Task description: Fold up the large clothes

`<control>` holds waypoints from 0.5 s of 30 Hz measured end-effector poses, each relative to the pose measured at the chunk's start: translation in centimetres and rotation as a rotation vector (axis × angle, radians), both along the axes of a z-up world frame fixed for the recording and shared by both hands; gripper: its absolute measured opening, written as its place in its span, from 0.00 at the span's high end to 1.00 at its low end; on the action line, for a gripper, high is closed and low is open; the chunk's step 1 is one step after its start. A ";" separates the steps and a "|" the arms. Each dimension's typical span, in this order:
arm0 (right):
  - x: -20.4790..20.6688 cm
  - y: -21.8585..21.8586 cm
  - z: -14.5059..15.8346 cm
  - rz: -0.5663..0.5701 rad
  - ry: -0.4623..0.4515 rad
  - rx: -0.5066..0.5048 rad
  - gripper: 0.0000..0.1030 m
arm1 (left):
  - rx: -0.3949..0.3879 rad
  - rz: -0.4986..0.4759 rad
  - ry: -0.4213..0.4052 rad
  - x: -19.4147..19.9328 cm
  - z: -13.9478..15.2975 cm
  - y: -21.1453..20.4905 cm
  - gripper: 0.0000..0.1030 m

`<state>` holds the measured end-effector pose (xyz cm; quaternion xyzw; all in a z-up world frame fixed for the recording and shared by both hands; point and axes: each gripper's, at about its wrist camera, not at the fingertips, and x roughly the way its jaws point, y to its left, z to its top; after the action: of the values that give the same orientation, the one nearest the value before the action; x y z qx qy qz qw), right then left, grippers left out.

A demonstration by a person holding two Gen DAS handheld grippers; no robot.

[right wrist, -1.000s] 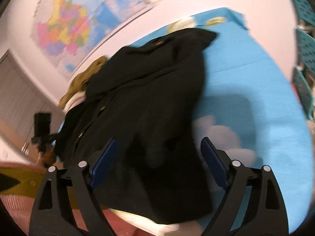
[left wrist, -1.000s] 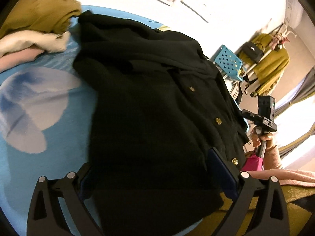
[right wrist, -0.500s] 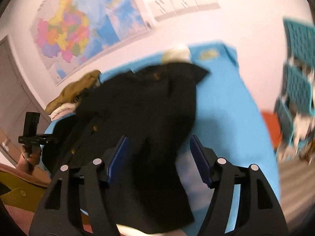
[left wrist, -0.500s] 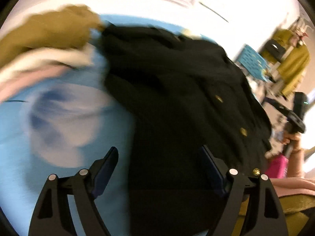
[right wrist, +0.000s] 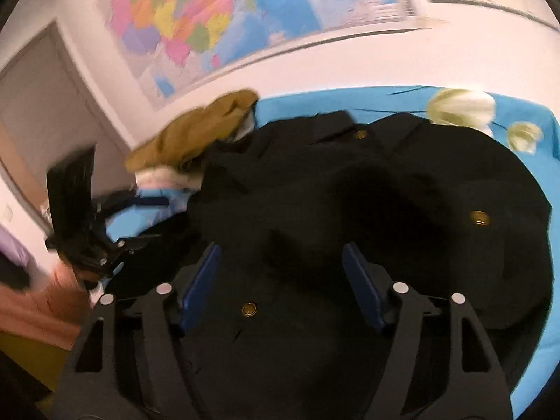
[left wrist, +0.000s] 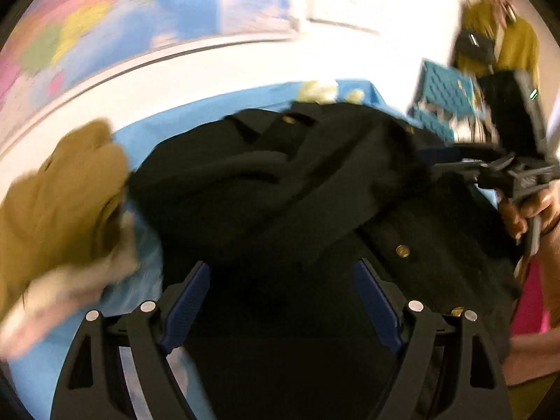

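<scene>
A large black coat [left wrist: 297, 192] with brass buttons lies spread on the blue sheet; it also fills the right wrist view [right wrist: 350, 210]. My left gripper [left wrist: 281, 294] is open, its blue pads apart just above the coat's near part. My right gripper [right wrist: 280, 280] is open above the coat's front with nothing between the pads. The right gripper also shows at the right edge of the left wrist view [left wrist: 504, 171], and the left gripper at the left of the right wrist view [right wrist: 80, 224].
A pile of mustard, cream and pink clothes [left wrist: 59, 210] lies left of the coat, also in the right wrist view [right wrist: 196, 133]. The blue flowered sheet [right wrist: 535, 161] covers the bed. Turquoise baskets [left wrist: 444, 87] and hanging clothes stand at the right. A map [right wrist: 210, 21] hangs on the wall.
Both grippers swung quickly toward the coat's middle and upper part. Both stayed open and empty. The coat has not visibly moved.
</scene>
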<state>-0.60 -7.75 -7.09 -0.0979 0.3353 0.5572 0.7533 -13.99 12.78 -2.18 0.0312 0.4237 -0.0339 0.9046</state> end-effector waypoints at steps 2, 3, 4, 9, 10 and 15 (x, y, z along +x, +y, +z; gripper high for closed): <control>-0.8 0.2 0.8 0.016 -0.069 -0.017 0.33 | 0.080 -0.037 0.020 1.0 -1.2 -0.9 0.21; -0.8 0.2 1.9 0.022 -0.100 0.001 0.33 | 0.096 -0.045 0.032 1.4 -1.7 -0.9 0.21; -0.5 0.1 2.7 0.020 -0.119 0.017 0.32 | 0.113 -0.048 0.041 1.7 -2.1 -0.8 0.21; 4.2 2.8 4.6 -0.010 -0.176 -0.029 0.22 | 0.205 -0.052 0.067 3.3 -3.4 -0.9 0.24; 5.5 4.2 4.3 0.000 -0.170 -0.067 0.20 | 0.219 -0.047 0.074 3.6 -3.5 -0.8 0.26; 9.2 9.0 1.4 0.149 -0.055 -0.230 0.25 | 0.240 -0.052 0.065 4.1 -3.7 -0.8 0.37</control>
<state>8.64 1.22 -5.72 -0.2234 0.3681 0.5665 0.7026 -9.84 11.96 -5.84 0.1491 0.4529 -0.0076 0.8790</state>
